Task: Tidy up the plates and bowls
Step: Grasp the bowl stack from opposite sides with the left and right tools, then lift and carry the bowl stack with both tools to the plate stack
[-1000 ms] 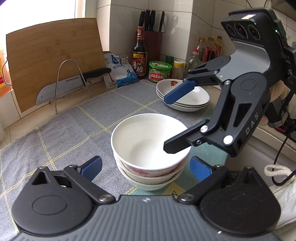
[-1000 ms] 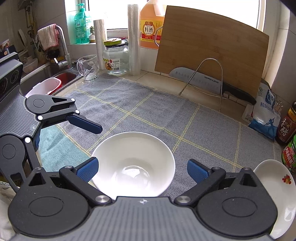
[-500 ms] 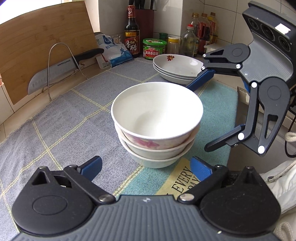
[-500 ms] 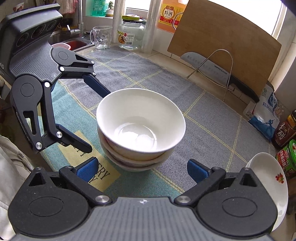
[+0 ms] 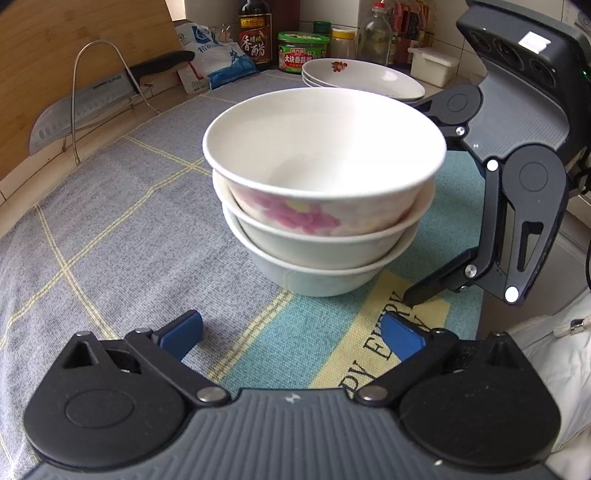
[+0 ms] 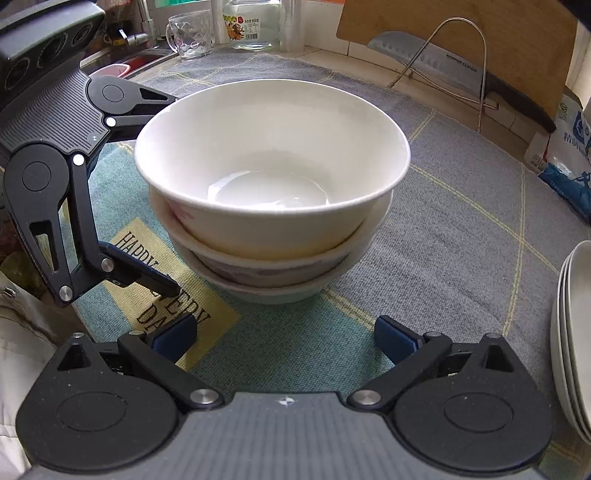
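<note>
I hold both grippers, left (image 5: 291, 334) and right (image 6: 284, 332), jaws released, flanking the nested bowls (image 5: 325, 192), stacked to save worktop space.

Three white bowls (image 5: 325, 192) sit nested upright on the cloth-covered worktop, the top one pink-flowered. A stack of white plates (image 5: 364, 79) rests well apart behind.

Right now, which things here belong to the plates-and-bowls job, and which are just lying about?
Job:
stack of three bowls
stack of plates
left gripper, open
right gripper, open

Lying about:
knife
cutting board
vinegar bottle
glass mug
salt bag
</note>
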`<state>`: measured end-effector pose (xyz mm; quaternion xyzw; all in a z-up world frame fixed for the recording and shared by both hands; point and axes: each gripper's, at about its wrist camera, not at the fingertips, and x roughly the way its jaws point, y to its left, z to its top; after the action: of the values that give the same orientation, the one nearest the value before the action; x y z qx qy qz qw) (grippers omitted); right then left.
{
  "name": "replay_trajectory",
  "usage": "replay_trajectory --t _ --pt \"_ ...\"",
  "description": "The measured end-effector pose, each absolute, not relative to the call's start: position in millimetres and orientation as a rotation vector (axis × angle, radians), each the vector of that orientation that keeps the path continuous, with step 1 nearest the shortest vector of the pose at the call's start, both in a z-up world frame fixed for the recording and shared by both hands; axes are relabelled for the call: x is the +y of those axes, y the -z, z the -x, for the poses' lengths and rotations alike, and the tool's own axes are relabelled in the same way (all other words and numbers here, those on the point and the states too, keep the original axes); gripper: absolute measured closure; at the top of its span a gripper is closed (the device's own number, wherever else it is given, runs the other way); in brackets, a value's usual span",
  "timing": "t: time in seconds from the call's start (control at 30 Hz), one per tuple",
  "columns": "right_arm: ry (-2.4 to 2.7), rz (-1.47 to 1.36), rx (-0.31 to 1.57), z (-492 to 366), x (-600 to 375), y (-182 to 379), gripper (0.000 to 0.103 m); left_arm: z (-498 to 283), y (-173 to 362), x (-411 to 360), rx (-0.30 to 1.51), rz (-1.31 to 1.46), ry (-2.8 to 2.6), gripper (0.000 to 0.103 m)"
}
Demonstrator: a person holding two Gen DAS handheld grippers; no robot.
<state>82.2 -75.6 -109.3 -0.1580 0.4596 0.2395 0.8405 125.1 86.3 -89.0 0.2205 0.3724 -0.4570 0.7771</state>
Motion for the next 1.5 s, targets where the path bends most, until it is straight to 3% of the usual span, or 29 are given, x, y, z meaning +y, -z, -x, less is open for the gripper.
replay_trajectory --t 0.77,1.13,1.27,1.5 --pt "-0.657 0.445 0.776 -84 -89 88 0.0 -141 72 80 0.661 -0.555 1.203 0.001" --pt "-0.745 0.466 0.801 -91 -86 78 0.011 -146 65 75 0.648 -0.558 1.314 0.003" --pt "-0.772 0.46 0.809 -93 -86 79 0.015 -149 64 72 0.654 -0.568 1.334 0.008" --pt "-0.797 0.46 0.817 -96 -87 80 0.015 -151 64 71 0.651 -0.6 1.368 0.012"
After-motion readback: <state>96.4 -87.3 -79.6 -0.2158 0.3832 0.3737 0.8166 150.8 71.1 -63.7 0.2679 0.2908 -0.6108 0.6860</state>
